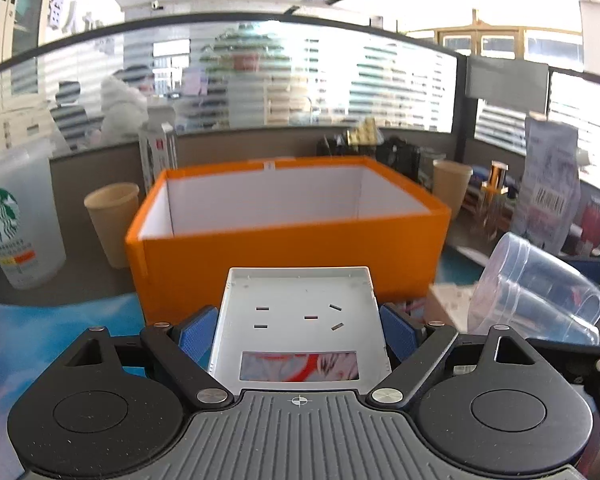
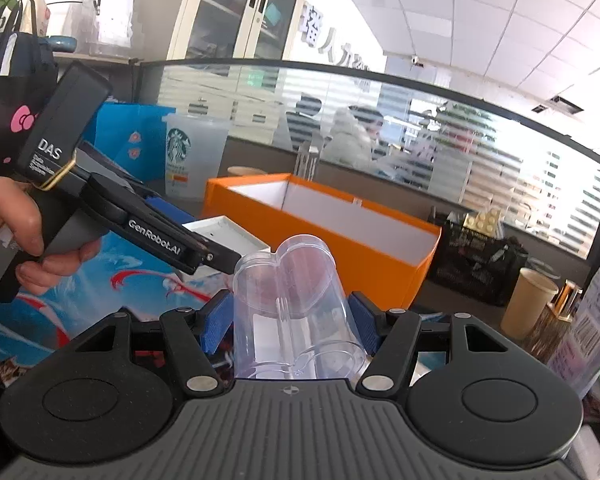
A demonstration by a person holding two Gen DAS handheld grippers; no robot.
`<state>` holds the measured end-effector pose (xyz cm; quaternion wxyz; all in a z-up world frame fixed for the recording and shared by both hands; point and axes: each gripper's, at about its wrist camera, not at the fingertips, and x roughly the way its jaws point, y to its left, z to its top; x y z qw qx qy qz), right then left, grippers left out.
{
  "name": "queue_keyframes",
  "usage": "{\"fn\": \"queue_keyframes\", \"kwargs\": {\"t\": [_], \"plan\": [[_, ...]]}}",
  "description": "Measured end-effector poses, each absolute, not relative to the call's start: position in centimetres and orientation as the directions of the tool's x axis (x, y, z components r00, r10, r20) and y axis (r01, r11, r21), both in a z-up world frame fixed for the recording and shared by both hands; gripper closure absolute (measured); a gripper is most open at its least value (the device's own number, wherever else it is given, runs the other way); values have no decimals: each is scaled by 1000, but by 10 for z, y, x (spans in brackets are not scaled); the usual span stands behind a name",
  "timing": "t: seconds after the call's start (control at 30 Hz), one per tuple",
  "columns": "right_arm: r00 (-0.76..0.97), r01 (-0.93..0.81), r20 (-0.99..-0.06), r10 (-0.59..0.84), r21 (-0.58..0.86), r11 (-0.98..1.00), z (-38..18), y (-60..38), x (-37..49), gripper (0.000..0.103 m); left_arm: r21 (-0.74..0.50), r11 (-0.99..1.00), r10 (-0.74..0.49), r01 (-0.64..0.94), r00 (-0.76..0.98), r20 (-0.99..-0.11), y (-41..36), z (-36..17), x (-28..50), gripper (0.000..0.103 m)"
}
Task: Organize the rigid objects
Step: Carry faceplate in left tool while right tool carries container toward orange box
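Left gripper (image 1: 300, 330): you pinch a grey panel (image 1: 300, 320) by its side edges, held just short of the orange box (image 1: 284, 248).
Right gripper (image 2: 292, 320): pads (image 2: 216, 322) sit beside a clear heart-shaped tub (image 2: 296, 304); firm pinch or loose cradle, you cannot tell.
Risks, as judged: the panel may clip the near wall if carried in low; the slick tub may slip or flex.
Surroundings: paper cup (image 1: 114, 224) and Starbucks cup (image 1: 16, 220) left of the box, second paper cup (image 1: 452, 186) on its right. Your grippers are close together, so they may collide.
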<state>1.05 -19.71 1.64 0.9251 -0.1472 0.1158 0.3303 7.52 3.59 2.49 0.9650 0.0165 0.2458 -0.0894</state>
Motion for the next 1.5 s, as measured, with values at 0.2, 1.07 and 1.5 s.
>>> {"fn": "queue_keyframes", "kwargs": {"t": [0.2,1.07,1.5], "plan": [[760,-644,-287,583,-216,734,28,-195,17,43,3,984,-157,176,887,-435,37,45,78,15],[796,-605,-186,576,-257,754,68,-182,69,43,-19,993,-119,120,930,-348,52,81,122,15],[804,-593,-143,577,-272,758,86,-168,96,43,-2,997,-76,79,947,-312,63,90,137,15]]}}
